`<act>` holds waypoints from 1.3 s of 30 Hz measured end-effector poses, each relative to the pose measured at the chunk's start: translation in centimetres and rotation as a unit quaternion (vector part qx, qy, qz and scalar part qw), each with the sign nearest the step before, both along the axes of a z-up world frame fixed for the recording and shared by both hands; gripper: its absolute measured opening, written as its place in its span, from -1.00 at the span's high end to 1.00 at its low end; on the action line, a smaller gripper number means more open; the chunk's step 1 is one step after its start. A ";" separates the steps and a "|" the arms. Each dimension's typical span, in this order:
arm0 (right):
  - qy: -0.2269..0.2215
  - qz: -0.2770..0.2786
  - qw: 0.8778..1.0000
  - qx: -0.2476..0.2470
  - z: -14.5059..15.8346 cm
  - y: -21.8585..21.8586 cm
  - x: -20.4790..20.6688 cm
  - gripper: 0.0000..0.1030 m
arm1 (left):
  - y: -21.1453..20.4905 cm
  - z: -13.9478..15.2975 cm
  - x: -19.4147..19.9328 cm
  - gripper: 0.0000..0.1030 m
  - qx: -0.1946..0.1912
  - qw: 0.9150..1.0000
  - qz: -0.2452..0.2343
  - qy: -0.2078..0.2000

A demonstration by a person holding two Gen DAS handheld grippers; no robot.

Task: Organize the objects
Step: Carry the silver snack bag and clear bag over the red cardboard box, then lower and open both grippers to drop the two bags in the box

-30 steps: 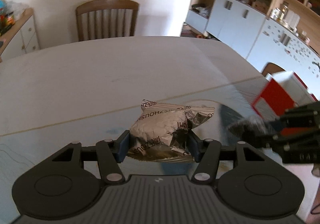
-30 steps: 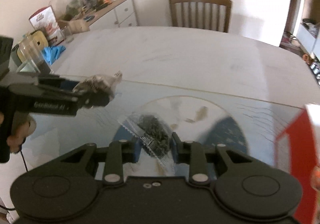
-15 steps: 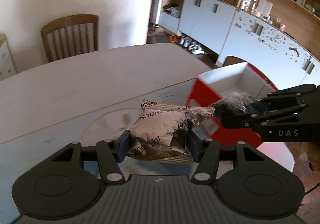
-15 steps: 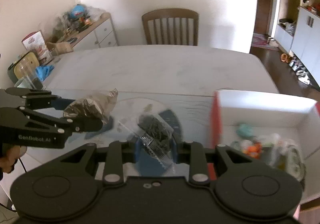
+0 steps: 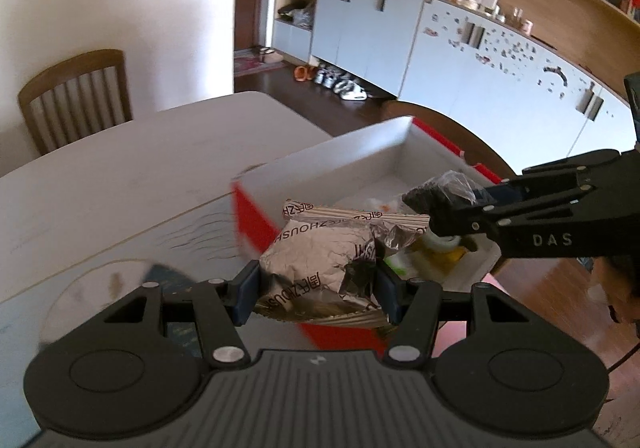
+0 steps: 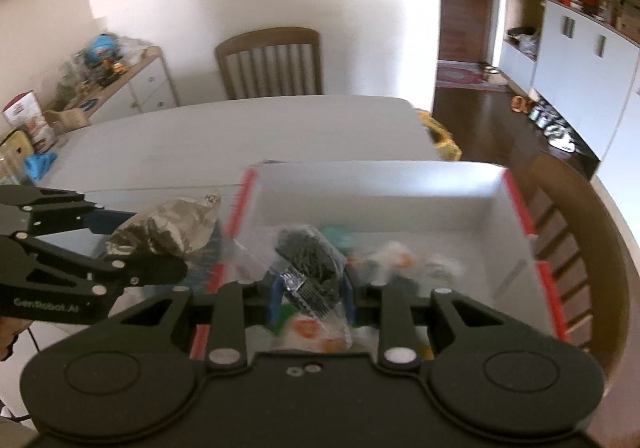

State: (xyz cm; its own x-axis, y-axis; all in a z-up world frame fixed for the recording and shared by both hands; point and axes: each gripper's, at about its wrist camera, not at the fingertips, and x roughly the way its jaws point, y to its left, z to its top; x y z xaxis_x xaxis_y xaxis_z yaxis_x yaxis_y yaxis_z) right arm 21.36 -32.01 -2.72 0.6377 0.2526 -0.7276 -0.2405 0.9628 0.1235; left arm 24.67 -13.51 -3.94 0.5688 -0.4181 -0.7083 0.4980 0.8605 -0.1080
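My left gripper (image 5: 318,288) is shut on a crumpled silver foil snack bag (image 5: 320,260) and holds it in the air at the near left corner of a red box with a white inside (image 5: 360,163). The same foil bag (image 6: 168,226) shows at the left of the right wrist view, just outside the box's left wall. My right gripper (image 6: 310,298) is shut on a clear plastic bag of small black pieces (image 6: 310,260), above the red box (image 6: 400,183) and the several small items inside it. That black-piece bag (image 5: 438,193) hangs over the box in the left wrist view.
The box stands at the edge of a white table (image 6: 240,127). A wooden chair (image 6: 272,61) is at the table's far side, another chair back (image 6: 572,232) right beside the box. A cluttered sideboard (image 6: 120,83) is at the far left, white cabinets (image 5: 480,59) behind the box.
Both grippers have swept to the right across the table with their bags. The red box, first at the right edge of each view, now lies under the right gripper and just before the left.
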 end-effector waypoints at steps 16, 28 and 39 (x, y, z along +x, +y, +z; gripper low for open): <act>0.018 -0.026 0.999 -0.018 -4.8 -6.1 3.5 0.44 | -9.5 -5.1 1.8 -0.14 0.080 0.997 0.002 0.019; 0.035 -0.015 0.998 -0.046 -7.5 -6.4 5.9 0.41 | -11.3 -7.2 4.2 -0.15 0.108 0.993 0.016 0.039; 0.046 0.014 0.998 -0.032 -6.8 -7.4 4.5 0.14 | -10.6 -7.0 3.7 -0.27 0.091 0.994 0.011 0.058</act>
State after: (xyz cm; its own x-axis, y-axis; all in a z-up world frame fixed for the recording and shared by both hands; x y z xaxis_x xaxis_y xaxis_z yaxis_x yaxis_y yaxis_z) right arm 25.87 -39.39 -9.51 0.5614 0.2196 -0.7979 -0.2575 0.9626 0.0838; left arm 28.38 -24.13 -10.95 0.4854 -0.2662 -0.8328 0.4727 0.8812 -0.0061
